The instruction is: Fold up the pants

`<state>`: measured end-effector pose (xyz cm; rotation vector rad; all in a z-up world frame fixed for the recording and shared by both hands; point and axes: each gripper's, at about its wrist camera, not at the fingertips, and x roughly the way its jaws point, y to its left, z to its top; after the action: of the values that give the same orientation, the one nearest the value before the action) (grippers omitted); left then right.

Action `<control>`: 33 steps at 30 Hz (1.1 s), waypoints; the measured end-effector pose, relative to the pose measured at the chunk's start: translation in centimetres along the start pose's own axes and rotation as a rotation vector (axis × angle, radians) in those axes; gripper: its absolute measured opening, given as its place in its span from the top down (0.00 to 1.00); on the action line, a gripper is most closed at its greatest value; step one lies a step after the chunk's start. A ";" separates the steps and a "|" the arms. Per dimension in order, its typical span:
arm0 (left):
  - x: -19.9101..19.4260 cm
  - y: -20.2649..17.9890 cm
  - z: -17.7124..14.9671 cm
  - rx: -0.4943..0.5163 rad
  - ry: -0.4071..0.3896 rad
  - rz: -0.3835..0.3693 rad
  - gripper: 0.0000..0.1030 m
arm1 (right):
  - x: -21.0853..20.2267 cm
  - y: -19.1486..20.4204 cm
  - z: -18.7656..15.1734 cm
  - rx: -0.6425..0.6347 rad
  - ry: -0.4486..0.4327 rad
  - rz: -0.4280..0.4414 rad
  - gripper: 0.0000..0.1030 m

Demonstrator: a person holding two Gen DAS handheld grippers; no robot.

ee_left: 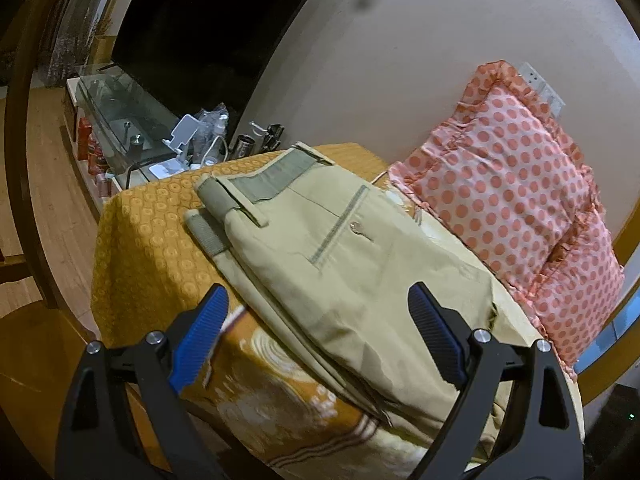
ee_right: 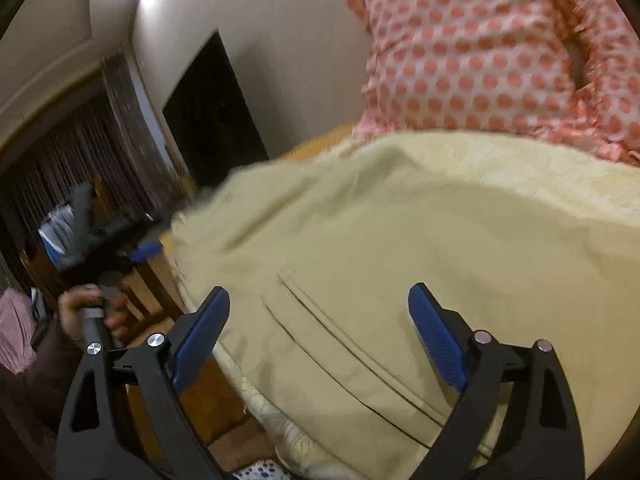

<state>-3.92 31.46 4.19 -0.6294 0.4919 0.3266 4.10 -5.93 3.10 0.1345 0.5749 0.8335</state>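
Khaki pants [ee_left: 340, 264] lie folded lengthwise on the orange bedspread [ee_left: 148, 236], waistband at the far end, back pocket facing up. My left gripper [ee_left: 318, 328] is open and empty, just above the near part of the pants. In the right wrist view the pants [ee_right: 400, 260] spread wide across the bed. My right gripper [ee_right: 320, 332] is open and empty over the cloth. The left gripper [ee_right: 132, 252] shows there, blurred, at the left beyond the bed edge, with the hand holding it.
A pink polka-dot pillow [ee_left: 516, 200] leans against the wall to the right of the pants; it also shows in the right wrist view [ee_right: 496, 52]. A glass TV stand [ee_left: 120, 120] with small clutter stands beyond the bed. Wooden floor [ee_left: 44, 184] lies to the left.
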 end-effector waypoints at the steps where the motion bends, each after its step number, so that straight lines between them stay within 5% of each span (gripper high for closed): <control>1: 0.4 0.1 0.1 -0.005 0.007 0.010 0.12 | -0.5 -0.3 0.2 0.012 -0.016 -0.006 0.10; 10: 3.4 0.6 2.0 -0.024 0.055 0.063 0.18 | -2.9 -3.5 0.6 0.131 -0.077 -0.012 0.10; 11: 3.8 0.6 2.2 -0.027 0.062 0.073 0.22 | -2.9 -3.4 0.5 0.134 -0.079 -0.011 0.10; 14: 5.1 0.7 2.7 -0.042 0.119 0.100 0.79 | -3.6 -3.9 0.1 0.150 -0.098 -0.005 0.10; 17: 5.1 -0.4 3.7 -0.025 0.131 0.092 0.90 | -4.7 -5.2 0.1 0.168 -0.131 -0.021 0.10; 19: 3.8 -4.3 4.4 0.117 0.060 0.093 0.91 | -6.1 -6.1 0.1 0.184 -0.164 -0.044 0.10; 22: 1.5 -11.6 4.3 0.314 -0.009 -0.030 0.92 | -8.7 -7.8 0.2 0.214 -0.227 -0.095 0.10; 27: -2.3 -25.7 -2.5 0.681 0.007 -0.404 0.92 | -13.3 -10.9 -0.2 0.296 -0.333 -0.195 0.09; 31: -2.6 -32.4 -12.1 0.890 0.213 -0.663 0.91 | -16.4 -13.9 -1.2 0.422 -0.396 -0.236 0.08; 33: -1.5 -33.8 -17.4 1.005 0.337 -0.682 0.89 | -17.0 -15.7 -2.0 0.514 -0.397 -0.226 0.08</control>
<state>3.63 -5.53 8.97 0.1653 0.6493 -0.6688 4.34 -29.15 3.53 0.6771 0.4069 0.4070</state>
